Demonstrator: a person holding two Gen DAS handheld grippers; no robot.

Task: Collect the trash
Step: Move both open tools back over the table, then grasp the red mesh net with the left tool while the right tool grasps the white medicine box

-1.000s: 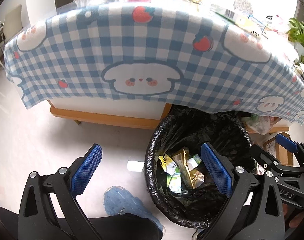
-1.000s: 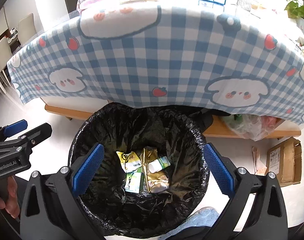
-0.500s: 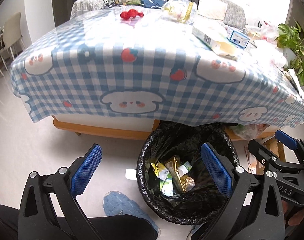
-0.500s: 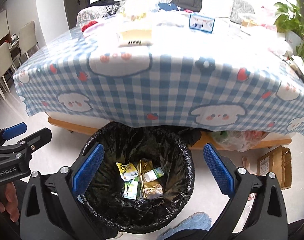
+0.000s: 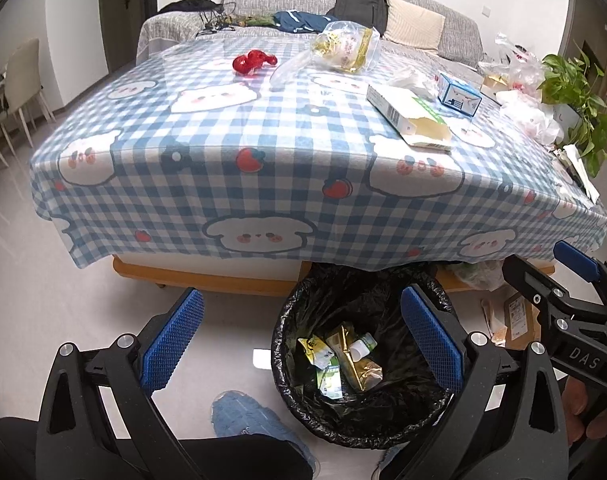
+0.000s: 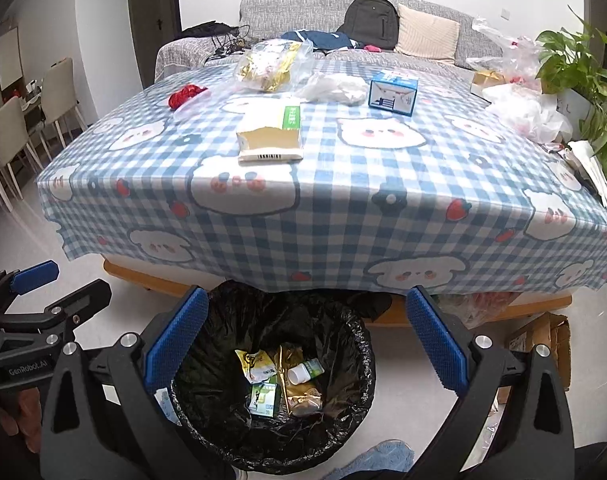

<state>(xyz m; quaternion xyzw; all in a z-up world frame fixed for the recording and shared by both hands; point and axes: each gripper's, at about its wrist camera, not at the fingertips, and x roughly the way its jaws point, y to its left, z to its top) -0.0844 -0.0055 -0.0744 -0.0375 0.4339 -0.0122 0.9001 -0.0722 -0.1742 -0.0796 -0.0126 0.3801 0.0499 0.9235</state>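
A black-lined trash bin (image 5: 287,368) (image 6: 355,412) stands on the floor at the table's near edge, holding several wrappers and a small bottle (image 6: 303,372). My left gripper (image 5: 303,344) is open and empty above the floor and bin. My right gripper (image 6: 303,344) is open and empty over the bin. On the checked tablecloth (image 6: 327,216) lie an open white-green carton (image 6: 271,136) (image 5: 411,116), a blue-white box (image 6: 393,92) (image 5: 459,94), a clear bag of snacks (image 6: 271,64) (image 5: 345,48), crumpled white plastic (image 6: 335,88) and a red wrapper (image 5: 253,62) (image 6: 185,94).
A grey sofa (image 6: 343,16) with a backpack stands behind the table. A potted plant (image 6: 587,80) and plastic bags (image 6: 523,108) sit at the table's right end. A cardboard box (image 6: 543,340) lies on the floor at right. Chairs (image 6: 15,136) stand at left. A blue slipper (image 5: 247,412) is by the bin.
Both grippers have risen and pulled back from the bin, so the tabletop and its items have come into view. Both stay open and empty.
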